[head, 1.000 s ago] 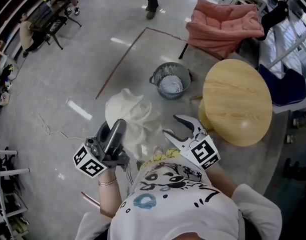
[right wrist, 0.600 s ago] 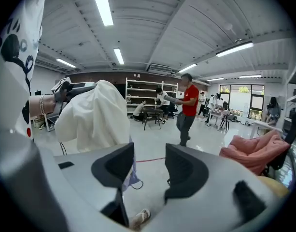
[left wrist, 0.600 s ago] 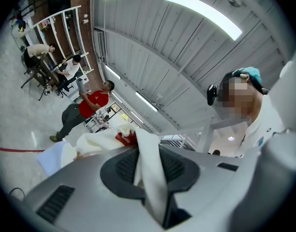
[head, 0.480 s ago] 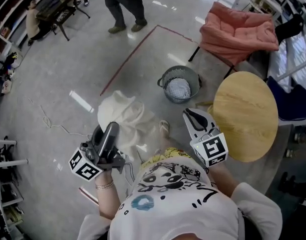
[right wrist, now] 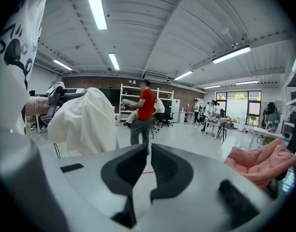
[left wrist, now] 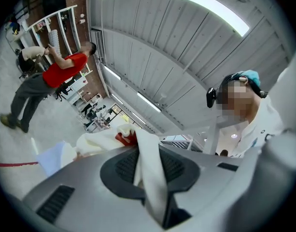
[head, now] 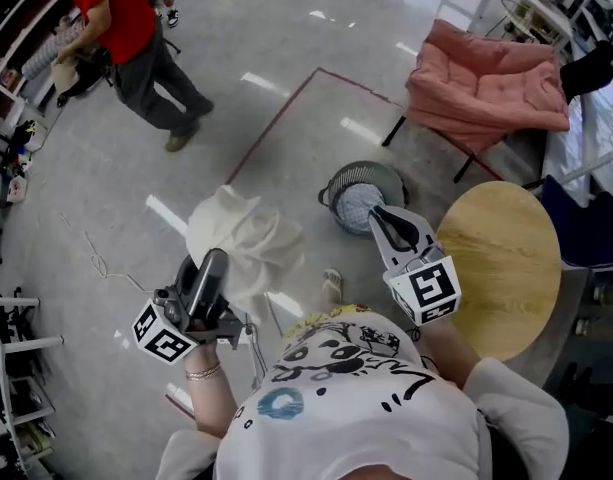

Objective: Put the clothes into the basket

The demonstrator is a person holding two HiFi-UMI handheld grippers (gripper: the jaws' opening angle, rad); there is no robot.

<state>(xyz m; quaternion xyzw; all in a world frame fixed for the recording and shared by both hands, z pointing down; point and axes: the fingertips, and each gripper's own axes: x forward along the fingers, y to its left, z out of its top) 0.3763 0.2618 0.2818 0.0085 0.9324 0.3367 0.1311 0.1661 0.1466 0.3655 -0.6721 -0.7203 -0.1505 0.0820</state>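
A cream garment [head: 236, 243] hangs over the floor from my left gripper [head: 214, 263], which is shut on a fold of it. In the left gripper view a strip of the cloth [left wrist: 150, 178] runs between the pads. The grey mesh basket [head: 331, 183] stands on the floor to the right of the garment, with a pale cloth [head: 358, 203] inside. My right gripper [head: 378, 211] hovers at the basket's near rim. Its jaws are closing, almost together, with nothing between them. The right gripper view shows the hanging garment [right wrist: 85, 120] to the left of the right gripper [right wrist: 148, 166].
A round wooden table [head: 501, 268] stands close on the right, a chair with a pink cushion [head: 491, 78] beyond the basket. A person in a red shirt [head: 126, 38] walks at upper left. A red tape line [head: 276, 118] and a thin cable [head: 96, 258] lie on the floor.
My right gripper's jaws went from wide open to nearly together and moved up to the basket. The left gripper carried the garment along. The person in red walked leftward.
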